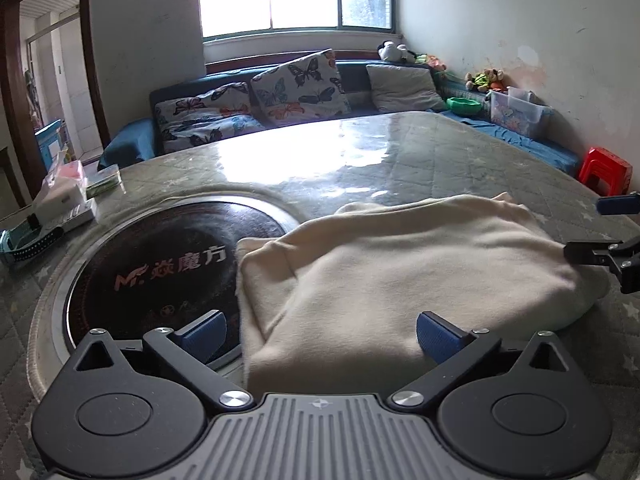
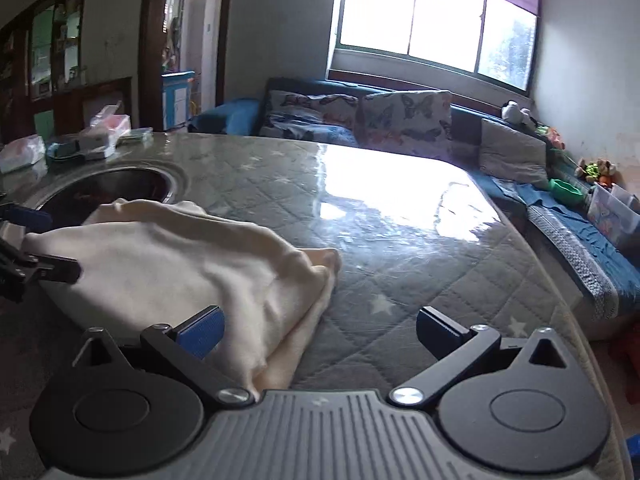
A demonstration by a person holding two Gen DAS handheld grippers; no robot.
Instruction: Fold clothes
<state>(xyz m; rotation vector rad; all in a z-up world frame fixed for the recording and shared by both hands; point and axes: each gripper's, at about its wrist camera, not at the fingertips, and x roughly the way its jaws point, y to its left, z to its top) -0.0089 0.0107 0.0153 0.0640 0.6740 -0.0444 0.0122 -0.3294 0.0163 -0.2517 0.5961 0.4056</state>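
Both tongs (image 1: 322, 334) (image 2: 320, 332) gape unladen over quilted table (image 1: 420, 152) bearing folded cream garment (image 1: 400, 264).

The left black two-finger gripper with blue ribbed pads (image 1: 321, 336) is held low and level, its jaws spread wide with nothing between them. The matching right black two-finger gripper (image 2: 320, 334) hangs likewise, jaws wide apart and unloaded.

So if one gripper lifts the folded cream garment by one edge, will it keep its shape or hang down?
The cream garment would probably sag and unfold: it looks soft, with rounded, wrinkled layers. It seems light for its size. It may slide easily, since the table cover looks glossy.
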